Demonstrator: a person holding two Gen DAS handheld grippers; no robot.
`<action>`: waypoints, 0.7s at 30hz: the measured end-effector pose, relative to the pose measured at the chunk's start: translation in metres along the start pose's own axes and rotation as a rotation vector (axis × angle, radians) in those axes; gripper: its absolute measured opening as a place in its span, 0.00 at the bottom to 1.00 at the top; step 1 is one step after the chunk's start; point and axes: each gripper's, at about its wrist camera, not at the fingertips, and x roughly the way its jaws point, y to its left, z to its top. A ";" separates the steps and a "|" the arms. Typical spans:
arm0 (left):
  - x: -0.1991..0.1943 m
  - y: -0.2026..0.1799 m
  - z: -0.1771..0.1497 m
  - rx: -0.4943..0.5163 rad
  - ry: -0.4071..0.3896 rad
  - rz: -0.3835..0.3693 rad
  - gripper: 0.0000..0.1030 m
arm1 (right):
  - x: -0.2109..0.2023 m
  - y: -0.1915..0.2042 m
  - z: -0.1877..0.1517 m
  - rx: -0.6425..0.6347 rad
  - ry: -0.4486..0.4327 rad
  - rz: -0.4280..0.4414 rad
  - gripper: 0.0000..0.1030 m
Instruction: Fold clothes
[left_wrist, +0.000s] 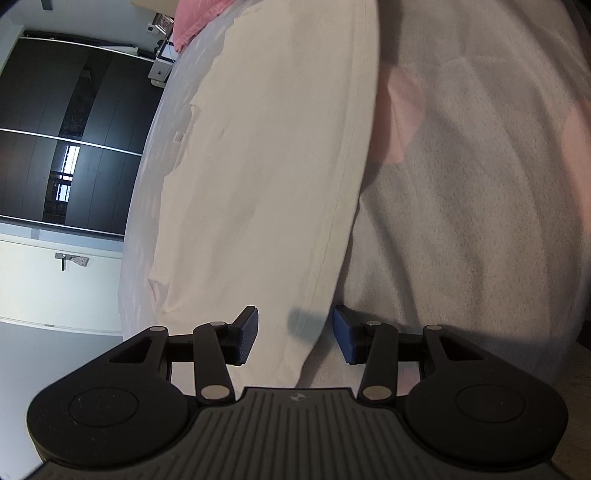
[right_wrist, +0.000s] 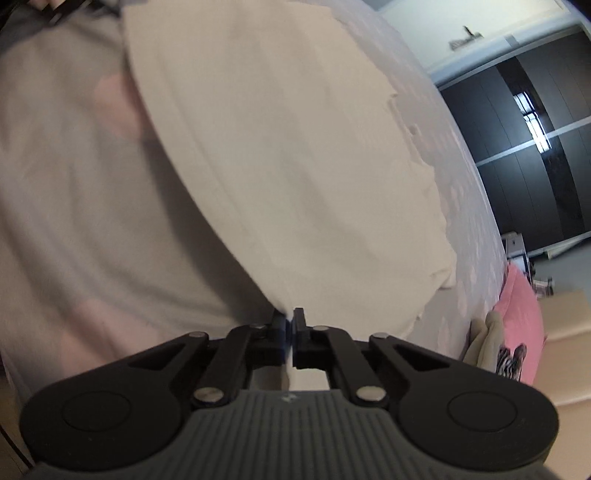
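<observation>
A cream garment lies spread flat on a pale grey bed sheet with faint pink patches. In the left wrist view, my left gripper is open. The garment's near hemmed edge runs between its blue pads, and neither pad presses on the cloth. In the right wrist view, the same cream garment stretches away over the sheet. My right gripper is shut on the garment's near edge, where the cloth is pinched into a point between the jaws.
A dark wardrobe with sliding doors stands beyond the bed and also appears in the right wrist view. Pink bedding and a small striped item lie at the bed's far end. The pink bedding also shows in the left wrist view.
</observation>
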 end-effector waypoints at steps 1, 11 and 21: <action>0.000 0.000 0.000 -0.001 -0.008 -0.001 0.41 | -0.001 -0.007 0.002 0.034 -0.004 0.000 0.02; 0.005 0.004 -0.001 0.004 -0.037 -0.011 0.45 | 0.004 -0.031 0.009 0.199 -0.007 -0.008 0.02; 0.023 0.007 -0.001 0.048 0.046 0.066 0.52 | 0.000 -0.014 -0.003 0.095 0.026 0.065 0.15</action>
